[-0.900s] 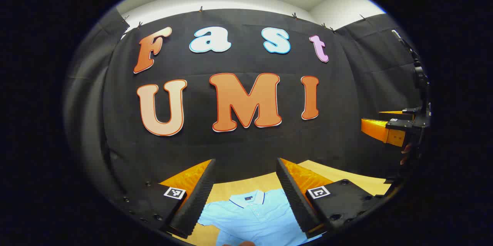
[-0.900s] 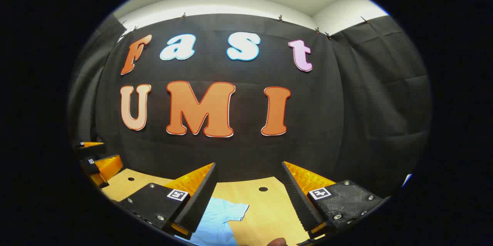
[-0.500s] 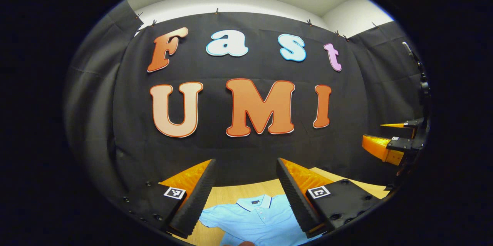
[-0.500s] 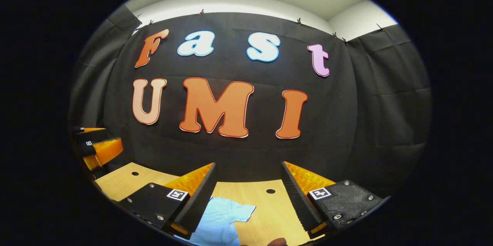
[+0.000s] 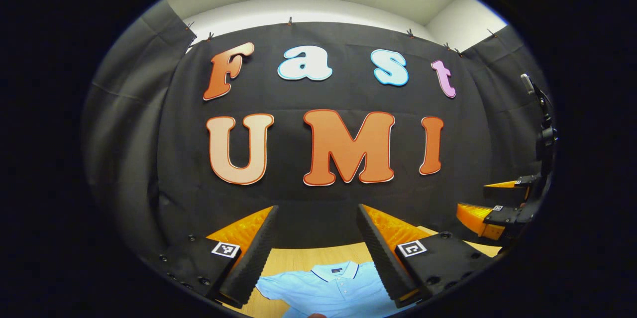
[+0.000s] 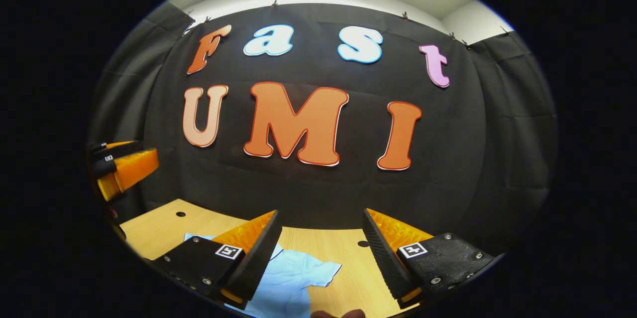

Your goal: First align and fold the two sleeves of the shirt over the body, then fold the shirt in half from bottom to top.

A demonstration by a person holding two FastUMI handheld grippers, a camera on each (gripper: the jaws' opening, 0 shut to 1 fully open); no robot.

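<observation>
A light blue polo shirt (image 5: 328, 288) lies flat on the wooden table (image 5: 298, 258), collar toward the booth wall. My left gripper (image 5: 314, 253) hangs open above it, nothing between its fingers. In the right gripper view one short sleeve (image 6: 308, 275) of the shirt spreads out on the table (image 6: 338, 243). My right gripper (image 6: 321, 256) is open too and held above the sleeve. Each gripper also appears in the other's view: the right gripper (image 5: 497, 206) far off at the right edge, the left gripper (image 6: 122, 168) at the left edge.
The black cloth wall stands close behind the table's far edge. Small round holes (image 6: 180, 214) dot the tabletop. A fingertip (image 6: 338, 314) of the holding hand shows at the bottom edge of the right gripper view.
Both views have shifted: the left one tilted up and leftwards, so less shirt shows there; the right gripper tilted down, baring more table and sleeve. Both grippers stay open.
</observation>
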